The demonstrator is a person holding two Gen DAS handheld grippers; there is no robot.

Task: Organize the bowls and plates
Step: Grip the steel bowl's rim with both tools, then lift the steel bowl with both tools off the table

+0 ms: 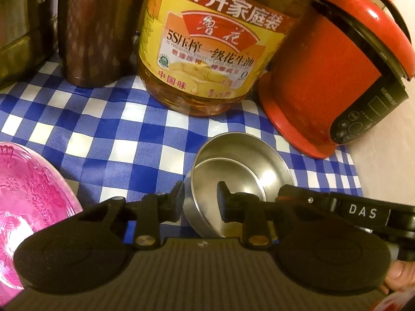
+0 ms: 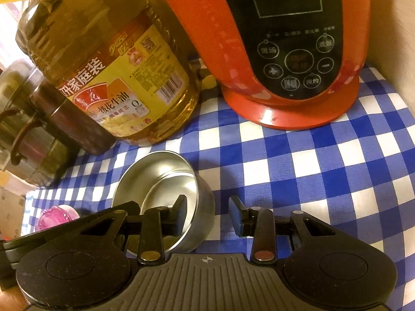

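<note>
The steel bowl [image 1: 241,181] is straddled at its rim by both spread, unclenched grippers, left [image 1: 201,202] and right [image 2: 208,213]. A pink plate [image 1: 31,199] is shown clearly only by the left view.

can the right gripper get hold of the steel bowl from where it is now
Probably yes. The right gripper is open, and its jaws already straddle the near wall of the steel bowl. The left gripper straddles the opposite wall, so the two might crowd each other.

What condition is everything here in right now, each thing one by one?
Steel bowl: upright, empty, rim between both grippers' fingers.
Left gripper: straddling bowl wall, not clamped.
Right gripper: open, one finger inside bowl.
Oil jug: upright.
Red cooker: lid shut, display dark.
Pink plate: flat on cloth.
</note>
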